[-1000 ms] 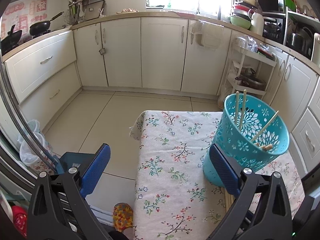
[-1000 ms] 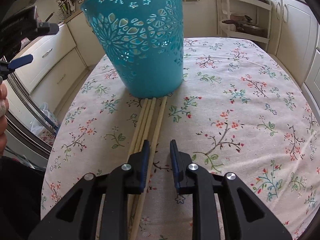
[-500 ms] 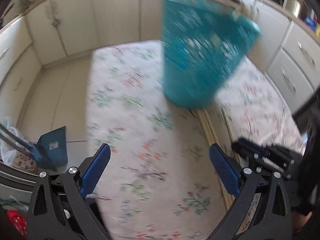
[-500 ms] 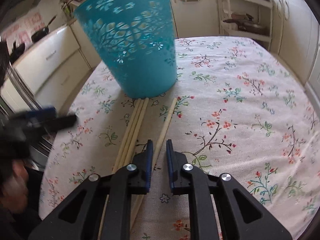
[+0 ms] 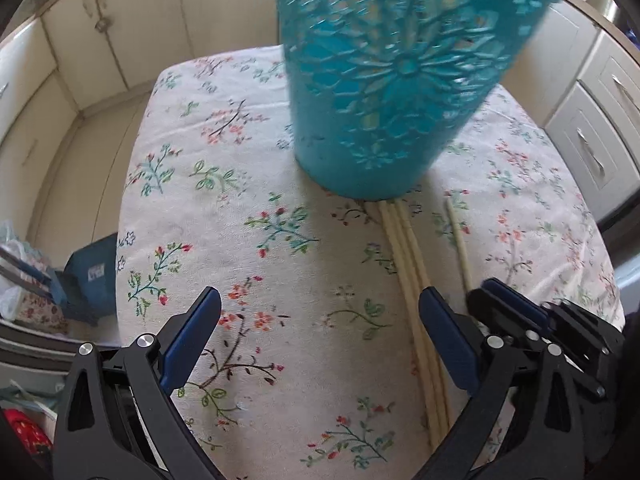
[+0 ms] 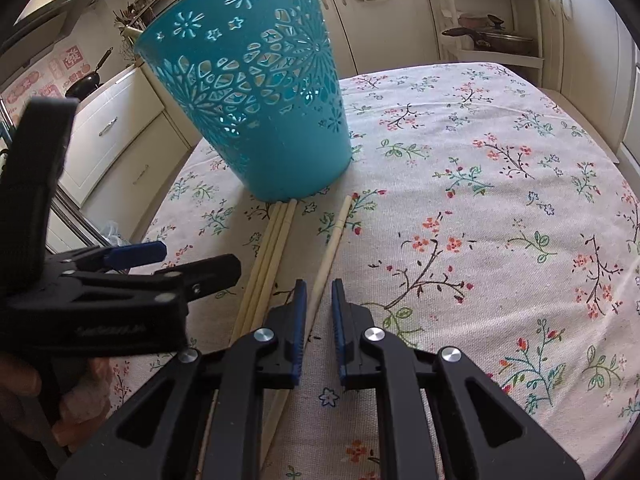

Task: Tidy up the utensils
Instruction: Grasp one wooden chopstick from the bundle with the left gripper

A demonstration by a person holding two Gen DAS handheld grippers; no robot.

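Observation:
A teal cut-out basket (image 5: 392,80) (image 6: 260,100) stands on the floral tablecloth, with pale sticks showing through its holes. Three chopsticks (image 5: 408,264) (image 6: 272,252) lie side by side, their far ends at its base. A single chopstick (image 5: 458,240) (image 6: 336,236) lies a little to their right. My right gripper (image 6: 319,300) (image 5: 486,290) is shut on this single chopstick near its near half, low over the cloth. My left gripper (image 5: 320,320) (image 6: 188,260) hangs wide open above the cloth, just left of the right one. Its right finger is over the three chopsticks and it holds nothing.
The table (image 5: 240,220) (image 6: 500,200) drops off at its left edge to a tiled floor with a blue dustpan (image 5: 90,276). Cream cabinets ring the room. A white rack with pots (image 6: 492,36) stands behind the table. A hand (image 6: 24,380) holds the left gripper.
My left gripper came down and tipped toward the table, ending beside the right one. The right jaws narrowed onto the single chopstick, which swung away from the other three.

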